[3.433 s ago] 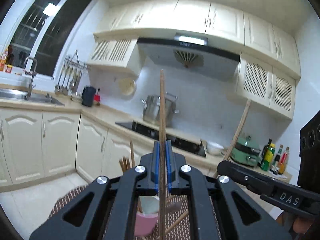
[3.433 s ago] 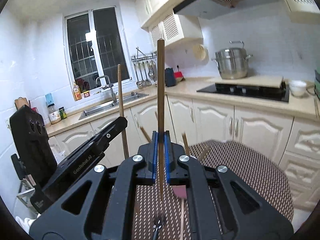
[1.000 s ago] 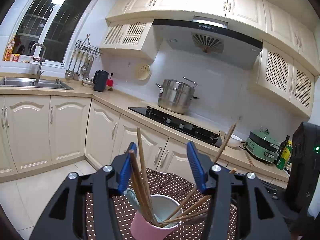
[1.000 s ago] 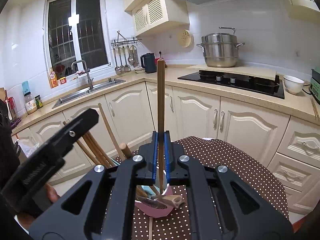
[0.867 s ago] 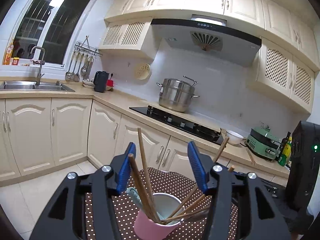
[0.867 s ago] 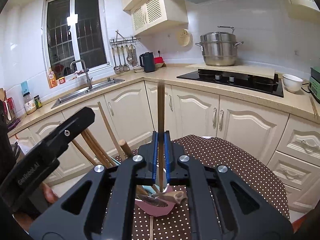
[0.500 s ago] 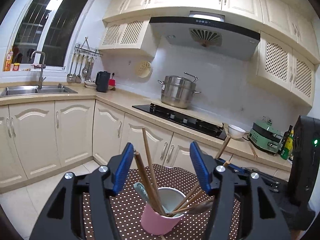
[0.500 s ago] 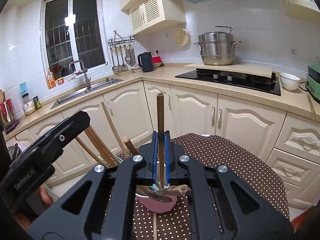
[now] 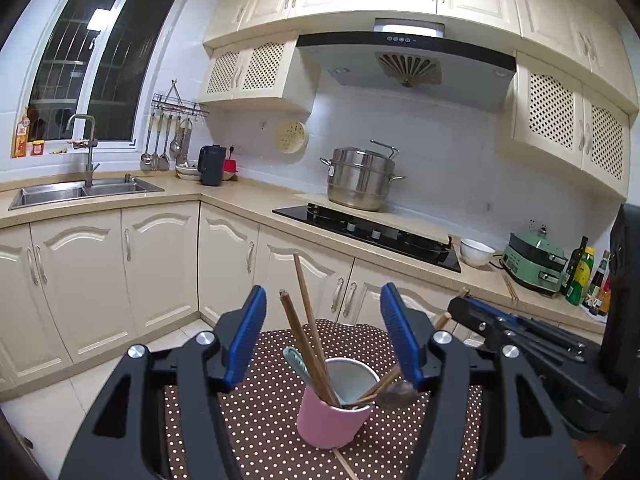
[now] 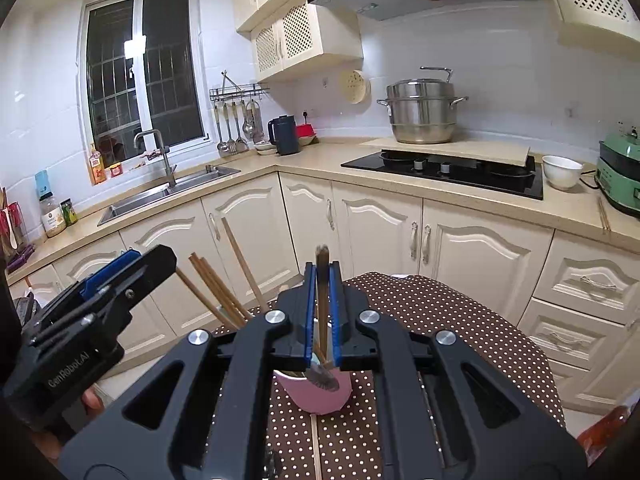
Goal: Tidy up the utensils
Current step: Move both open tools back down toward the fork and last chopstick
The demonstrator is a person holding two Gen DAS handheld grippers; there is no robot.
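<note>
A pink cup [image 9: 332, 420] stands on the brown dotted tablecloth [image 9: 260, 420] with several wooden chopsticks [image 9: 308, 340] and a dark spoon [image 9: 394, 392] in it. My left gripper [image 9: 324, 300] hovers open just short of the cup, its blue pads wide on either side of the leaning chopsticks without touching them. My right gripper [image 10: 322, 270] is shut on one upright chopstick [image 10: 322, 256], whose lower end reaches down into the cup [image 10: 320, 396]. Each view also shows the other gripper: the right gripper [image 9: 480, 320] and the left gripper [image 10: 120, 268].
A loose chopstick [image 10: 316, 440] lies on the cloth in front of the cup. Cream cabinets [image 9: 160, 272], a hob [image 9: 368, 232] with a steel pot [image 9: 360, 180] and a sink [image 9: 80, 192] line the far walls. A hand [image 10: 92, 400] holds the left gripper.
Both grippers have drawn back and up from the cup. The chopstick in the right gripper has slid down between the pads. The left jaws stand slightly wider.
</note>
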